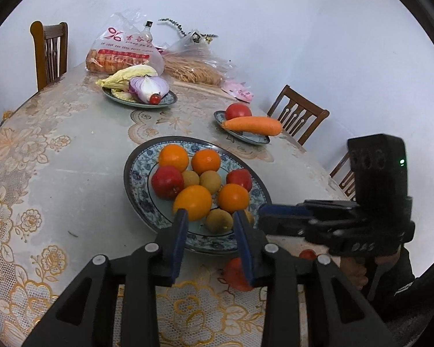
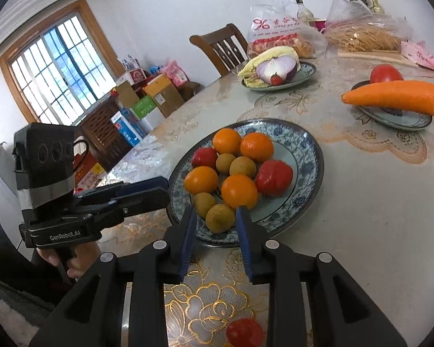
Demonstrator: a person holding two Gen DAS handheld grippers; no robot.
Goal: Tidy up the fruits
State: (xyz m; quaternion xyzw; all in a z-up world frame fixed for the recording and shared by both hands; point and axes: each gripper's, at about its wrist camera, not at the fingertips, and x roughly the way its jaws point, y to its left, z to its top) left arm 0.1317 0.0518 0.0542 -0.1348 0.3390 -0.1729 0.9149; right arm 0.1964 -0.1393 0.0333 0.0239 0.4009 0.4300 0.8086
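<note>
The table (image 1: 72, 173) carries a big plate (image 1: 139, 173) already full of oranges, red fruits and small brown fruits. One red fruit (image 2: 244, 332) lies on the table near the edge, so this one seems left to place. The left gripper (image 1: 209, 217) and the right gripper (image 2: 217, 212) hover over the plate's near rim, both released and empty. Only the right view shows the window (image 2: 58, 66).
</note>
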